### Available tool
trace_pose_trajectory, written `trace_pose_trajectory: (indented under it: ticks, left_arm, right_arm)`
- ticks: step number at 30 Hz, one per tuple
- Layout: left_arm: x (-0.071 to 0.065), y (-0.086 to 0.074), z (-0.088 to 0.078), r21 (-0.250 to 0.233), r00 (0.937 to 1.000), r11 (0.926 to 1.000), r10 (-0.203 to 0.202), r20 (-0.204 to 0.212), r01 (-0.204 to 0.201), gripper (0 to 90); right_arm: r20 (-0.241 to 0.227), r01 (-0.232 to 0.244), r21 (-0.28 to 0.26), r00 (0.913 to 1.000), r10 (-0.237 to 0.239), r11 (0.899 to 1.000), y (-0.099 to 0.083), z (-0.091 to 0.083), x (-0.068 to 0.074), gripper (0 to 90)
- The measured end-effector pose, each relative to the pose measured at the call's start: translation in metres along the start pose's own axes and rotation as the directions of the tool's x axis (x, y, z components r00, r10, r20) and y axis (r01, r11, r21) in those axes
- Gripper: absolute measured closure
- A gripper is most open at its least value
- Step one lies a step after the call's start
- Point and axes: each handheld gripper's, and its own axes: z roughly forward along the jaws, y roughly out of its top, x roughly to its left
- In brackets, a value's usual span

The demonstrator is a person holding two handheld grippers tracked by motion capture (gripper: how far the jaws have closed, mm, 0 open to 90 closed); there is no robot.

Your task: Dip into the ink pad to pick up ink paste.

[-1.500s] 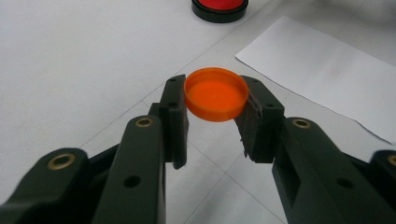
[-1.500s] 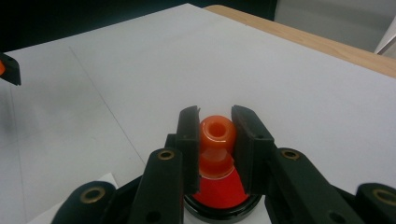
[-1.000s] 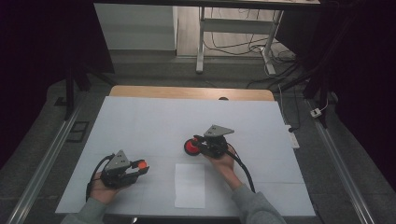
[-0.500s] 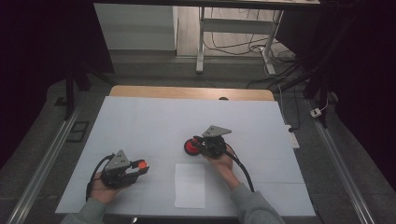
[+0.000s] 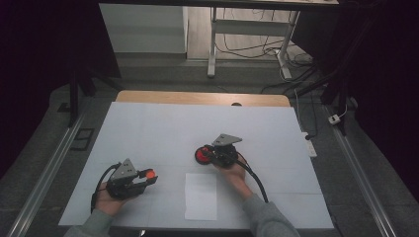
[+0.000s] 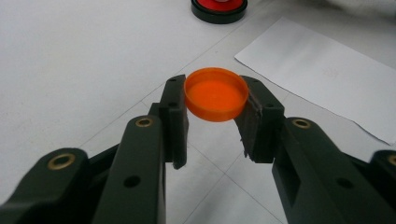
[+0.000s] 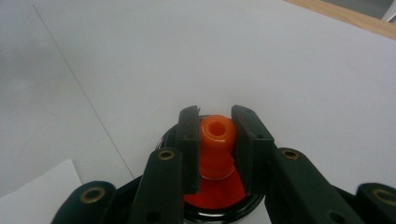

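Note:
My left gripper [image 6: 215, 86] is shut on a shallow orange cap [image 6: 215, 95], held by its rim just above the table. In the high view that gripper [image 5: 148, 177] and the cap [image 5: 147, 174] sit at the front left. My right gripper [image 7: 215, 116] is shut on an orange knob [image 7: 216, 137] with a hollow top. The knob stands on a round red pad in a black rim [image 7: 215, 198]. In the high view the right gripper [image 5: 207, 154] and the red pad [image 5: 200, 155] are near the middle of the table. The pad [image 6: 218, 5] lies far ahead of the left jaws.
A white paper sheet [image 5: 201, 196] lies flat at the front centre between my hands, and shows again as the sheet [image 6: 327, 74] and its corner [image 7: 32, 191]. The white table cover [image 5: 173, 128] ends at a wooden strip [image 5: 197, 98] at the far edge. Metal rails run along both sides.

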Motion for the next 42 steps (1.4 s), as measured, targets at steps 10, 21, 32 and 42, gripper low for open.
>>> trace_pose_trajectory:
  ticks: [10, 21, 32, 42]
  left_arm:
    - [0.0000, -0.0002, -0.0002, 0.002, 1.0000, 1.0000, 0.000, 0.000, 0.000, 64.6]
    - [-0.0002, -0.0005, -0.0017, -0.002, 1.0000, 1.0000, -0.004, -0.004, 0.004, 64.6]
    - [-0.0008, -0.0004, -0.0025, -0.002, 1.0000, 1.0000, -0.004, -0.005, 0.004, 64.6]
    - [-0.0014, -0.0006, -0.0048, -0.007, 1.0000, 1.0000, -0.006, -0.002, 0.006, 64.6]
  right_arm:
    - [0.005, 0.010, 0.000, 0.9999, -0.010, 1.000, -0.0007, 0.0004, 0.0014, 72.3]
    - [0.018, 0.007, 0.001, 0.9998, -0.007, 1.000, -0.0017, 0.0002, 0.0030, 72.4]
    - [0.027, 0.012, -0.006, 0.9996, -0.012, 1.000, -0.0032, 0.0000, 0.0045, 72.5]
    - [0.027, 0.007, -0.026, 0.9996, -0.006, 1.000, -0.0062, -0.0001, 0.0042, 72.6]
